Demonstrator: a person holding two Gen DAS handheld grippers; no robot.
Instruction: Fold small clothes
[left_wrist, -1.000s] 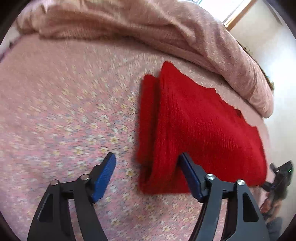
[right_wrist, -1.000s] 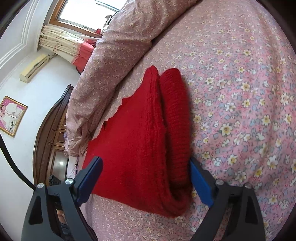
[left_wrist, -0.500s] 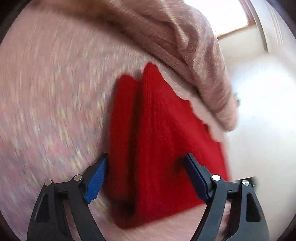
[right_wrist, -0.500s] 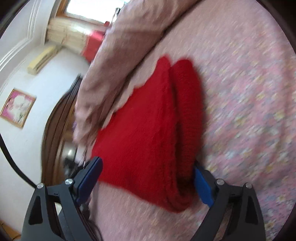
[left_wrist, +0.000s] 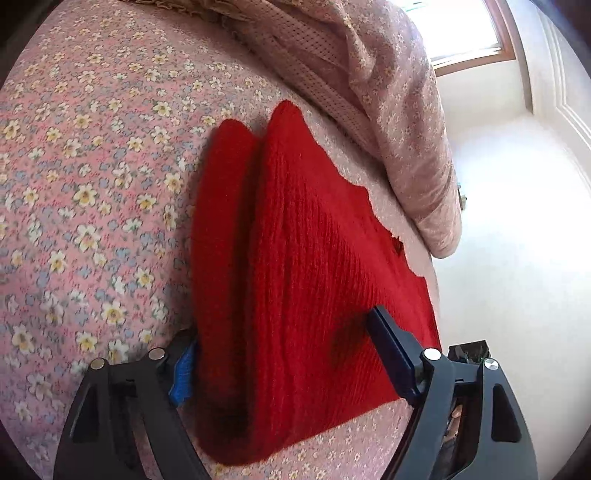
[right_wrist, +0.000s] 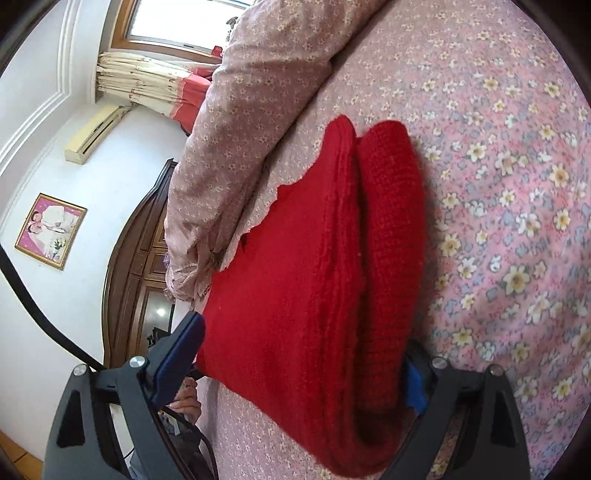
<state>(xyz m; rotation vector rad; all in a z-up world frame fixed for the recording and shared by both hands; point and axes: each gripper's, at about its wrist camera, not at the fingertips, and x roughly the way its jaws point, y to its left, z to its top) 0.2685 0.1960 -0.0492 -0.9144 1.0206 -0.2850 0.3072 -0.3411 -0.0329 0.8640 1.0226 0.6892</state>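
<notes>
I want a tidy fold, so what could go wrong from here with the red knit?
Both jaws stand open around the red knit. The left gripper might pinch only some layers, leaving the rest behind. The right gripper straddles the thick rolled edge, which may slip. The quilt lies close and could snag.

Open floral bed (left_wrist: 92, 177) lies left of the sweater (left_wrist: 295, 258) in the left view, right of it in the right view (right_wrist: 517, 184). Far side blocked: heaped quilt (left_wrist: 388, 92) runs just beyond the sweater's scalloped edge.
</notes>
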